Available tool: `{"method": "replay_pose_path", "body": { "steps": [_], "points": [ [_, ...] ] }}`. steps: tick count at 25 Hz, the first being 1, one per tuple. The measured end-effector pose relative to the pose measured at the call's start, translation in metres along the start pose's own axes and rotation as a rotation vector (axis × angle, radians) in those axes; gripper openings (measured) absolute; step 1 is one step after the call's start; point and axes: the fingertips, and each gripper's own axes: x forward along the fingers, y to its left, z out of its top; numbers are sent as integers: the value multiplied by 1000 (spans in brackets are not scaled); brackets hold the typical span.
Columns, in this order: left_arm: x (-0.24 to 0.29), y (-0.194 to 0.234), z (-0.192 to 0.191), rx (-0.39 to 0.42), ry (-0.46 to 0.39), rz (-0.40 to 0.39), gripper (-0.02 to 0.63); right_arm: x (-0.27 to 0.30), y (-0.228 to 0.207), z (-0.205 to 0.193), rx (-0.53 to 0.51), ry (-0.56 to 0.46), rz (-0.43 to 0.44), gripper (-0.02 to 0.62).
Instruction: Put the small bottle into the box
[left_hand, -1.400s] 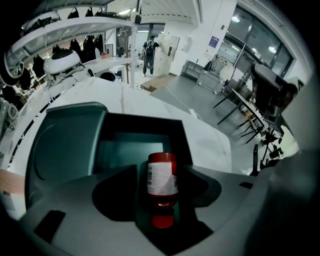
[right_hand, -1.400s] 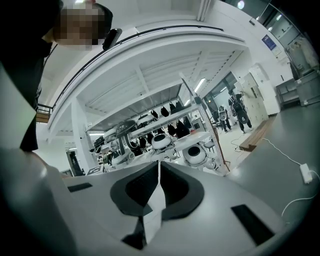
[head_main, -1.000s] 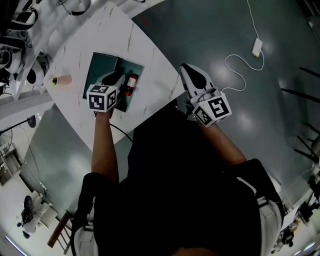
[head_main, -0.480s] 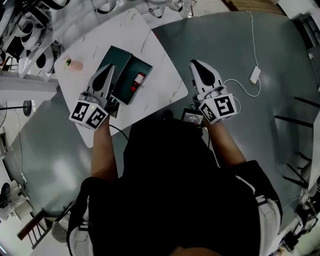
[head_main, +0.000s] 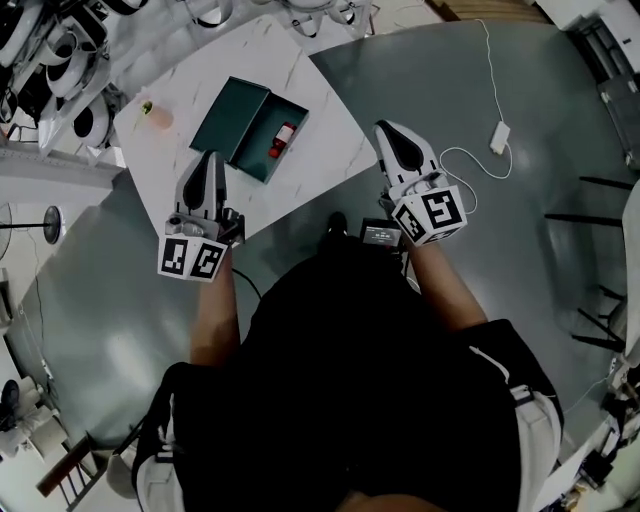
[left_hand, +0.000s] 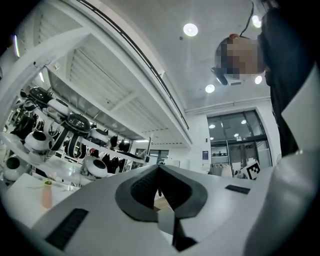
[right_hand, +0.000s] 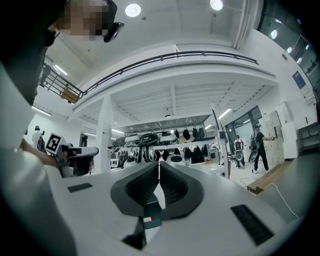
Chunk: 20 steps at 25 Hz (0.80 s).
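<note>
The dark green box lies open on the white marble table. A small red bottle lies on its side in the box's right half. My left gripper hovers over the table's near edge, a short way in front of the box, shut with nothing between its jaws. Out over the grey floor to the right of the table, my right gripper is held with its jaws also closed and empty. Both gripper views look out into the room, so neither shows the box.
A pink bottle stands near the table's left corner and also shows in the left gripper view. Shelves with white and black gear run behind the table. A white adapter with its cable lies on the floor at right.
My left gripper has pulled back from over the box toward the table's near edge, and its jaws have closed. The bottle stays lying in the box. The right gripper has barely moved.
</note>
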Motion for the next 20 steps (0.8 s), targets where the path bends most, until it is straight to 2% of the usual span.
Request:
{"method": "replay_pose_path", "body": {
  "steps": [6,13,17,20],
  "points": [
    [-88,-23,-11,27,54,30,15,-60,60,-19,-7,39,-19,37],
    [-184,-61,-24,51,139,7,15,-129,124,-39,5,78,-27,37],
    [-219,-75,-42,79,182,8,15,-158,150,-41,-1,91,-33,37],
    [-226,-83,-48,62,176,27,15,-172,151,-41,-9,114,-36,37]
  ]
}}
